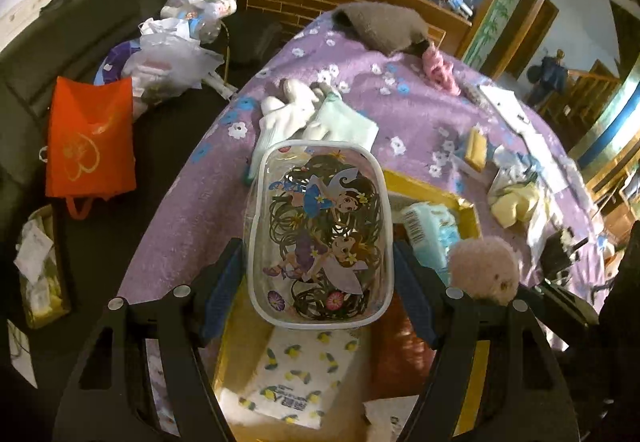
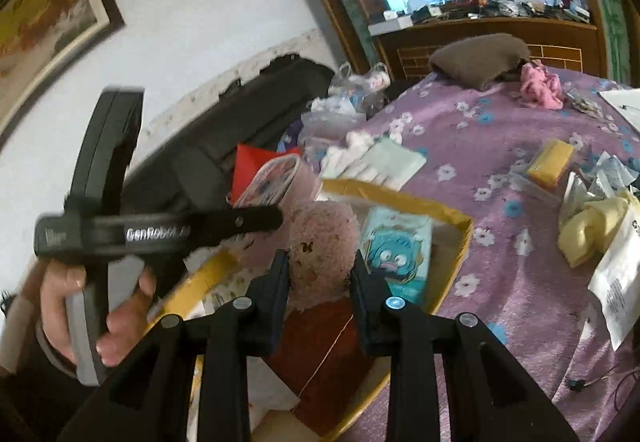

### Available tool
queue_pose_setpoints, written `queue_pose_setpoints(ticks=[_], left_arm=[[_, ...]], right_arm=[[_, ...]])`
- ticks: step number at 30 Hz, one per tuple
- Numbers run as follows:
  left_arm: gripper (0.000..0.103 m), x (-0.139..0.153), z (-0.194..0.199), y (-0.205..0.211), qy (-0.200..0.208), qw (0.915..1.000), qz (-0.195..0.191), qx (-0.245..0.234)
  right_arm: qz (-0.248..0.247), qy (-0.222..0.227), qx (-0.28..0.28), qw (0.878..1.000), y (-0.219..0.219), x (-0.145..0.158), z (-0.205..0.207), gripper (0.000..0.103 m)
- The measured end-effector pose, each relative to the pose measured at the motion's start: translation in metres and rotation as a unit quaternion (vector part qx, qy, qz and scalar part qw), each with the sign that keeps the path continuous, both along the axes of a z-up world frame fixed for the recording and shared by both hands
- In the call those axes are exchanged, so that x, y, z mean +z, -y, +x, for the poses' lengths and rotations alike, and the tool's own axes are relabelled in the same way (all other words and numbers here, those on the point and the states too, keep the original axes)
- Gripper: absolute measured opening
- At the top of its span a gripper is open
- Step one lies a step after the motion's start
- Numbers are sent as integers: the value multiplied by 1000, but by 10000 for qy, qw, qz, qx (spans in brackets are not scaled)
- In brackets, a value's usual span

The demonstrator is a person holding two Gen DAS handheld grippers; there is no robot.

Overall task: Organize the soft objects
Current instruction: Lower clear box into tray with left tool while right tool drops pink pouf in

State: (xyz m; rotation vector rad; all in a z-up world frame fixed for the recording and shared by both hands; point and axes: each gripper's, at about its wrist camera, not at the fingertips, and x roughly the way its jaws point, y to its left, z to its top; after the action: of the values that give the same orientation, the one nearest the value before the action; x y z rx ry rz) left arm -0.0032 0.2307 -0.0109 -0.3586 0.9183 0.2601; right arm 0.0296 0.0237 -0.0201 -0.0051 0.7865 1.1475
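I've got the clear cartoon pouch (image 1: 318, 238) pinched across its width in my left gripper (image 1: 318, 282), jaws spread wide and both blue pads flat against its sides. It hangs just above the yellow-walled box (image 2: 460, 230). My right gripper (image 2: 320, 274) is set narrow around the pink plush toy (image 2: 320, 242), fingers squeezing its fuzzy sides, also over the box.

Two loads over one box, so I'd say one goes in at a time. The pouch should drop into the bare patch beside the lemon-print tissue pack (image 1: 304, 378); keep it level so its white rim doesn't catch the wall. The plush wants the gap next to the blue tissue pack (image 2: 396, 258), above the red lining.

Room is tight: my two tools sit close, left one crossing the right view, so I'd keep them apart. Beyond the box, the purple floral blanket (image 2: 480, 145) has open stretch before the white socks (image 1: 296, 101) and the table's left edge.
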Motion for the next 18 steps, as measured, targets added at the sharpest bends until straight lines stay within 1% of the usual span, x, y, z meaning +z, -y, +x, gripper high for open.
queue_pose_setpoints(ticks=[2,8,10,11,12,13,14,15,16,18], left_arm=[[74,-4,2,2,-57,9999,44,-103],[74,-9,4,1,33,9999,1,-170],[74,-10,5,0,56,9997,-92,-233],[74,-11,5,-1,45,9992,-268,-288],[74,-14,6,-4,34,9982,-502,-314],[74,-18,6,-7,23,9968,-748,-294],[74,-20,5,-10,49,9960,-860,-225],[74,-19,3,-10,101,9956,-908,-210],[74,-18,1,-11,132,9949,-981,-212],[74,-15,-4,-10,207,9933,-1120,-210]], right_arm=[[-91,-81,49,9999,-5,-5,0,29],[-336,-108,37,9994,-12,-15,0,30],[-395,-140,17,9991,-13,-18,1,31],[-400,-179,24,9990,-13,-19,1,31],[-378,-213,29,9991,-12,-19,1,34],[-333,-245,58,9991,-11,-18,1,42],[-279,-249,79,9993,-10,-17,1,48],[-233,-232,57,9994,-8,-16,0,60],[-167,-212,60,9996,-7,-14,-1,66],[-62,-217,178,9996,-6,-11,-3,70]])
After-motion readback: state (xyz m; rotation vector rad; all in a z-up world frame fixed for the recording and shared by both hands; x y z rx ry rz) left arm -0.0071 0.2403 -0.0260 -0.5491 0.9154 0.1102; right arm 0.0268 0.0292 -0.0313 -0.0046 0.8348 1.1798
